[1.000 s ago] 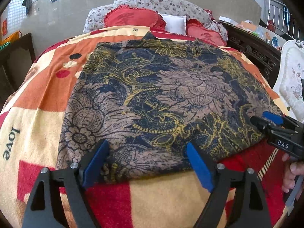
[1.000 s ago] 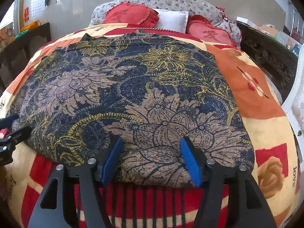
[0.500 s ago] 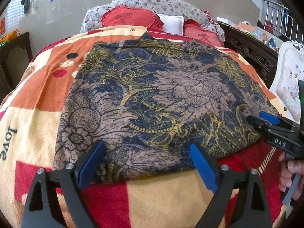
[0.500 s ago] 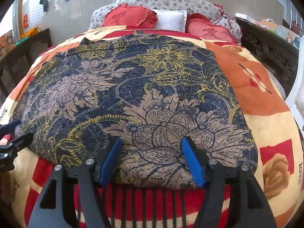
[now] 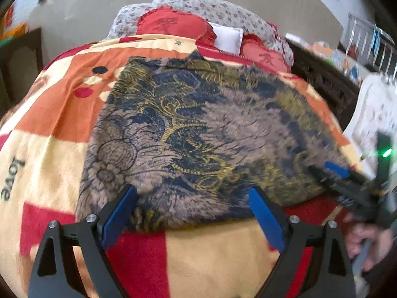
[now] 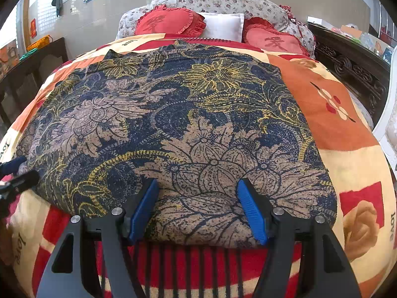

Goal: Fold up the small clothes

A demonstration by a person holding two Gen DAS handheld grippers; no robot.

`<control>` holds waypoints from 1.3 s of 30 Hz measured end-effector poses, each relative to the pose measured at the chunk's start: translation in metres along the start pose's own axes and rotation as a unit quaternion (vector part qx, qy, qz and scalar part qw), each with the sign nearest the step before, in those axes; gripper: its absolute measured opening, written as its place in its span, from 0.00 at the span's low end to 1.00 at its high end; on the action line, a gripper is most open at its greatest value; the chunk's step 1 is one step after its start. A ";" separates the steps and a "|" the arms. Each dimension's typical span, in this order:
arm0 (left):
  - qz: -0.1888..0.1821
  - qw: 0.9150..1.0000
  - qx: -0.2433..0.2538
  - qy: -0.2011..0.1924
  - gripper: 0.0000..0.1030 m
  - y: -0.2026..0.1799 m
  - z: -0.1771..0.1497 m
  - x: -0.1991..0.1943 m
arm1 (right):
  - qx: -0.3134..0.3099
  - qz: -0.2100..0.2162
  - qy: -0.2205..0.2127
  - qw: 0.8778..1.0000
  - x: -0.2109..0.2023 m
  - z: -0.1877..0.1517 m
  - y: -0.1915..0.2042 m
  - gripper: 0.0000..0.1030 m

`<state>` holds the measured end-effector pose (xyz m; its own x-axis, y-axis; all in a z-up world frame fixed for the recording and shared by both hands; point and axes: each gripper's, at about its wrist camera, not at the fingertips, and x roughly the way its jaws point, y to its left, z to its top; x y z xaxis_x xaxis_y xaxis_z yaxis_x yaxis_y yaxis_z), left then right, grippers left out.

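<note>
- A floral garment (image 6: 173, 129) is seen spread flat on a patchwork blanket (image 6: 347, 114) covering a bed; pillows (image 6: 171, 22) lie at the far end, well apart from the near hem.
- Left side: the left gripper (image 5: 192, 211) is held with its jaws wide apart, nothing between them. Its blue pads (image 5: 119, 216) straddle the near-left part of the hem, low over the cloth; contact cannot be confirmed, as this view is blurred.
- Centre: the near hem is noted to run across the bed edge, lying on the red and cream squares of the blanket. No fold is visible in the garment.
- Right side: the right gripper (image 6: 198, 208) is likewise held wide, empty, with its pads (image 6: 251, 213) either side of the near-right part of the hem.
- Step in hand, as judged: approach to the hem with both tools, before the first grasp.
- Next move, as judged: both grippers would need to be lowered onto the hem edge and closed on it, then the edge lifted and carried toward the pillows. An even grip on both sides would be required, or the fold would be skewed.
- Risk noted: the blanket could be pinched together with the cloth.
</note>
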<state>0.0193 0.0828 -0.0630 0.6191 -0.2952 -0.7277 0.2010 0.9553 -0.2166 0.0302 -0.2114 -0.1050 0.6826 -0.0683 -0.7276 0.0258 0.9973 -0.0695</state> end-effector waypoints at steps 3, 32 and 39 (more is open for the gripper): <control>-0.052 0.998 -0.022 -0.014 0.91 -0.003 -0.008 -0.030 | 0.000 0.000 0.000 1.000 0.000 0.000 0.000 0.83; -0.186 0.836 -0.516 0.019 1.00 0.109 -0.022 0.011 | 0.000 0.000 -0.001 1.000 -0.001 0.000 0.000 0.83; -0.207 0.838 -0.504 -0.012 0.97 0.113 -0.011 0.016 | 0.001 0.001 -0.001 1.000 -0.001 0.000 0.000 0.83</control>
<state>0.0435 0.1856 -0.1068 0.6727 -0.5919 -0.4439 -0.3345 0.2918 -0.8961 0.0296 -0.2116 -0.1046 0.6847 -0.0667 -0.7258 0.0255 0.9974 -0.0676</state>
